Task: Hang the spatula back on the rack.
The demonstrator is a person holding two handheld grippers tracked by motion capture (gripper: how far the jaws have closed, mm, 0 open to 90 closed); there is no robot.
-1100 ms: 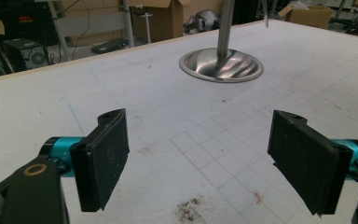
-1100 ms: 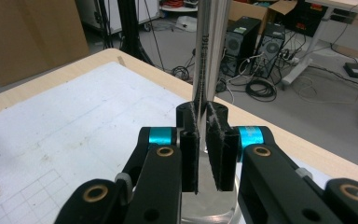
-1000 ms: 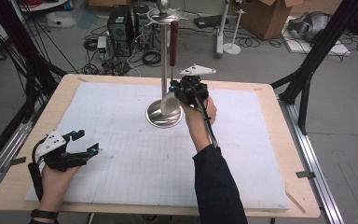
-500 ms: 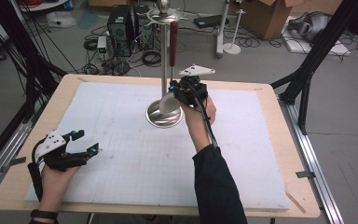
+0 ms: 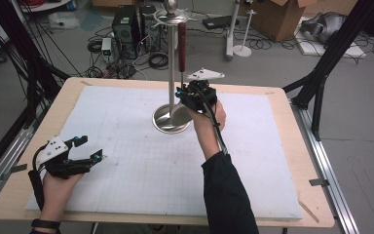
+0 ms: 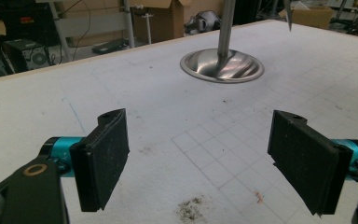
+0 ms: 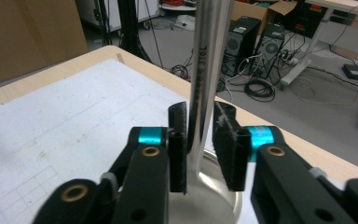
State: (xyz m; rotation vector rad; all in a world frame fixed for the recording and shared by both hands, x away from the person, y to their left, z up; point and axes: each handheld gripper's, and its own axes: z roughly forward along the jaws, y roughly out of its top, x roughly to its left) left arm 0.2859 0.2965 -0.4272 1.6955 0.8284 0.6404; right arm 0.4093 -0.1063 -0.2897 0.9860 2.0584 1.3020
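While the wood-handled utensil point(image 5: 181, 51) hangs from the steel stand point(image 5: 171, 73) mid-desk point(image 5: 282, 146), the right claw point(image 7: 200, 149), jaws just eased apart around its metal blade, should back straight off without swinging it; the left claw point(image 6: 209, 158) rests spread wide.

A grey floor point(image 5: 360, 146) lies beyond the wooden table point(image 5: 292, 161), strewn with black cables point(image 5: 158, 61). Computer towers point(image 5: 126, 29) stand behind it, with cardboard boxes point(image 5: 277, 17) farther right. Black frame legs point(image 5: 328, 63) slant at the right side.
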